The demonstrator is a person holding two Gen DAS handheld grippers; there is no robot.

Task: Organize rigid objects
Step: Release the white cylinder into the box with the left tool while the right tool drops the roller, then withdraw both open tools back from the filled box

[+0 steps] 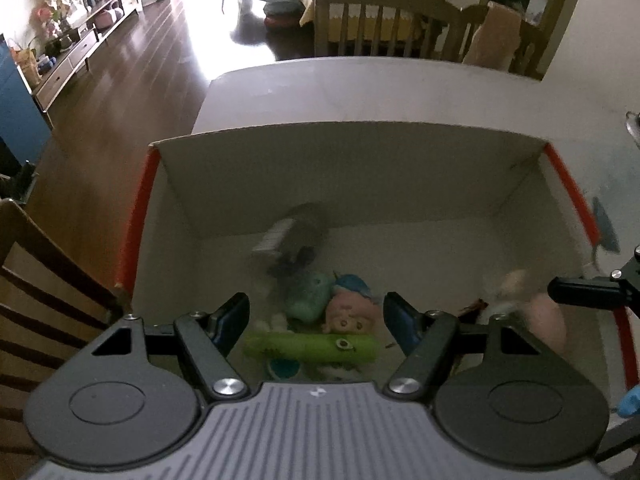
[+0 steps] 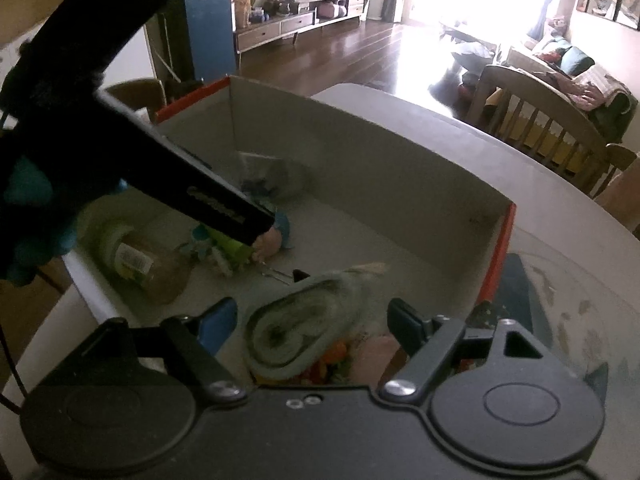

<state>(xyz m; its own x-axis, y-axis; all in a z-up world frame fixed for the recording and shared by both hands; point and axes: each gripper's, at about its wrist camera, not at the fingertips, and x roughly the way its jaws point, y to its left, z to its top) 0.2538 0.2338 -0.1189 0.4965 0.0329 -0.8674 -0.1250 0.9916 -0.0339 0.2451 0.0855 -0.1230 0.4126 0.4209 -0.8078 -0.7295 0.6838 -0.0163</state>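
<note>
A white cardboard box (image 1: 360, 168) with red edges stands on the white table; it also shows in the right wrist view (image 2: 360, 160). Inside lie a green toy (image 1: 312, 346), a pink doll (image 1: 350, 312), a teal toy (image 1: 310, 298) and a blurred dark object (image 1: 296, 240). My left gripper (image 1: 316, 320) is open and empty above the toys. My right gripper (image 2: 312, 324) is open over the box's near right corner, with a grey rolled object (image 2: 296, 328) between its fingers, untouched. A jar (image 2: 144, 260) lies in the box on the left.
The left gripper's body (image 2: 120, 140) crosses the right wrist view at upper left. A wooden chair (image 1: 36, 280) stands left of the table. A patterned plate (image 2: 580, 312) sits right of the box. A slatted bench (image 1: 380, 28) stands beyond the table.
</note>
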